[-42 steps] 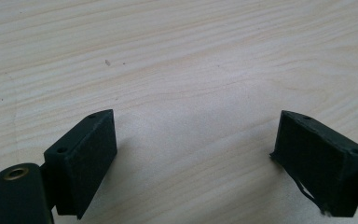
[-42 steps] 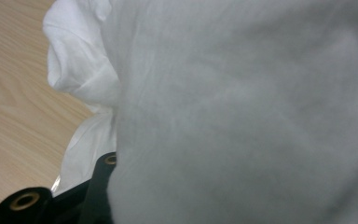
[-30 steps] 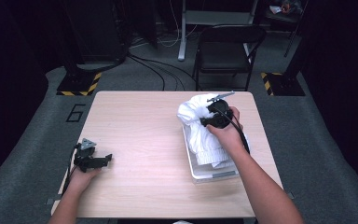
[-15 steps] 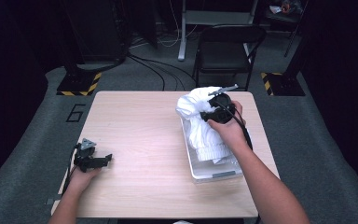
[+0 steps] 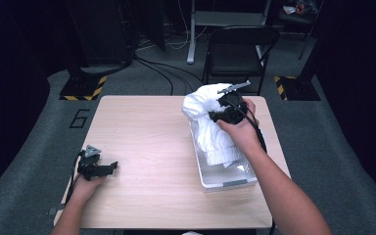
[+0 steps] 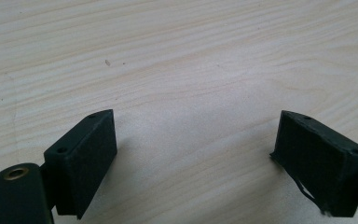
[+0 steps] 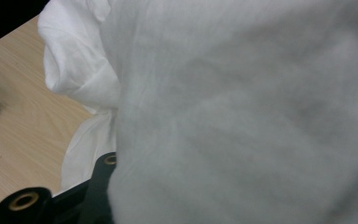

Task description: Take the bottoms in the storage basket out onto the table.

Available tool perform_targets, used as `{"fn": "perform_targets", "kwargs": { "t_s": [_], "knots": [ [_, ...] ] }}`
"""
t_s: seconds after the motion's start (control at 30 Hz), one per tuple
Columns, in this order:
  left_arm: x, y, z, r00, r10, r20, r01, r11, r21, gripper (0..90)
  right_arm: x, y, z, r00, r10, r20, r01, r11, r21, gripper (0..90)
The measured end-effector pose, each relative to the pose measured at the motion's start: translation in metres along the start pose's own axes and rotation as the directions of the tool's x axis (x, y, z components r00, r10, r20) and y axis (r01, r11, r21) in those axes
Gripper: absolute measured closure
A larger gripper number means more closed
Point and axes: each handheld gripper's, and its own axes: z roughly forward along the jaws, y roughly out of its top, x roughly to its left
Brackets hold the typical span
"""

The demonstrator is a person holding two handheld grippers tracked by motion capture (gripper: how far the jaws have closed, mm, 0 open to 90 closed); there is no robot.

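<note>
A white cloth (image 5: 203,115) hangs in a bunch over a clear plastic bin (image 5: 225,180) on the right side of the table. Its lower part trails down into the bin. My right gripper (image 5: 219,115) is raised above the bin's far end and is shut on the cloth's upper part. In the right gripper view the cloth (image 7: 242,116) drapes over the jaws and hides them. My left gripper (image 5: 108,169) rests on the table near the front left edge. Its jaws stand wide open over bare wood (image 6: 196,140), with nothing between its fingers (image 6: 86,154).
The light wooden table (image 5: 142,137) stretches between the two grippers. A black folding chair (image 5: 237,54) stands behind the far edge. Cables run across the grey floor (image 5: 166,73) beyond the table.
My right gripper has lifted the cloth a little higher over the bin's far end, and more of it bunches to the left. The left gripper has not moved.
</note>
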Motion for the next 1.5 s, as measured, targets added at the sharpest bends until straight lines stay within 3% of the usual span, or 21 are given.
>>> {"fn": "perform_targets", "kwargs": {
  "t_s": [0.43, 0.8, 1.3, 1.5],
  "knots": [
    [0.0, 0.0, 0.0, 1.0, -0.001, 0.0, 0.001, 1.0, -0.001, 12.6, 0.02, 0.016, -0.004, 0.9976, -0.061, -0.033, 0.06, 0.998, -0.018, 52.7],
    [0.0, 0.0, 0.0, 1.0, 0.0, 0.0, 0.0, 1.0, 0.0, 12.6, 0.041, 0.027, -0.007, 0.994, -0.086, -0.068, 0.085, 0.996, -0.024, 52.6],
    [0.0, 0.0, 0.0, 1.0, 0.004, 0.004, -0.004, 1.0, 0.008, 12.6, 0.072, 0.039, 0.003, 0.9826, -0.139, -0.123, 0.133, 0.99, -0.052, 52.5],
    [0.0, 0.0, 0.001, 1.0, -0.002, 0.0, 0.002, 1.0, -0.004, 12.6, 0.088, 0.044, 0.005, 0.9808, -0.134, -0.142, 0.13, 0.991, -0.034, 52.5]
  ]
}}
